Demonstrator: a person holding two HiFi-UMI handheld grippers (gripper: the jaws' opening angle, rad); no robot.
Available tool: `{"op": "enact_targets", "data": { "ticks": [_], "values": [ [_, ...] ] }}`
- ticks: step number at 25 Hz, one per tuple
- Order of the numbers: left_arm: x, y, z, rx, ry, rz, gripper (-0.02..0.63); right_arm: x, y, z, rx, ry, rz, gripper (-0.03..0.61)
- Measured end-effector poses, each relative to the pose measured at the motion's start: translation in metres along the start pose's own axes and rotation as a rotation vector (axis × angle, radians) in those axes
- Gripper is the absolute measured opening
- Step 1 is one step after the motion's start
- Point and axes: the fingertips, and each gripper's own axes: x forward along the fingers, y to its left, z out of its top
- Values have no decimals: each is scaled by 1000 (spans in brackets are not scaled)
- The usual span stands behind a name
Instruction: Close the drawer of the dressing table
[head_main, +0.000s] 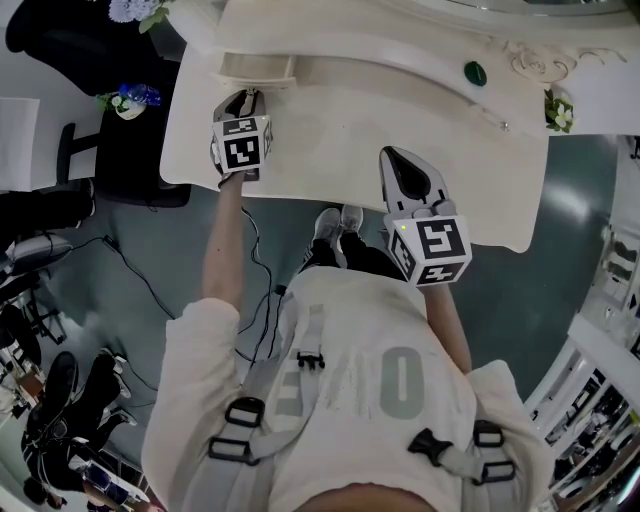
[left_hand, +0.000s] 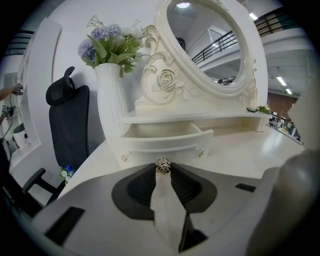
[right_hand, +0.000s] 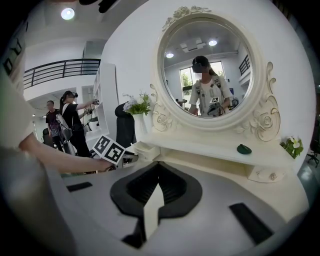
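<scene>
Left tongs (left_hand: 163, 171) pinch the knob (left_hand: 162, 164) of the open drawer (left_hand: 165, 139); right tongs (right_hand: 158, 165) sit shut, empty. I'd push it straight toward the far mirror (left_hand: 210, 40), level, so nothing jams.

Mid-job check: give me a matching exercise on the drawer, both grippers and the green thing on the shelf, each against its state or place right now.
Things:
1. small cream drawer
2. left gripper
3. right gripper
4. small dark green rounded object

States or places:
A. jaws together, nothing between them
B. pulled out
C. lying on the shelf under the oval mirror
D. clamped on the small metal drawer knob

Pairs: 1-B, 2-D, 3-A, 4-C
</scene>
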Motion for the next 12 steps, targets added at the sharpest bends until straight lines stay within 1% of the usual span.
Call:
{"op": "enact_targets", "data": {
  "ticks": [12],
  "values": [
    [4,-2,8,18,-12,-3,103,1,-2,-1,8,4,-9,9]
  ]
}}
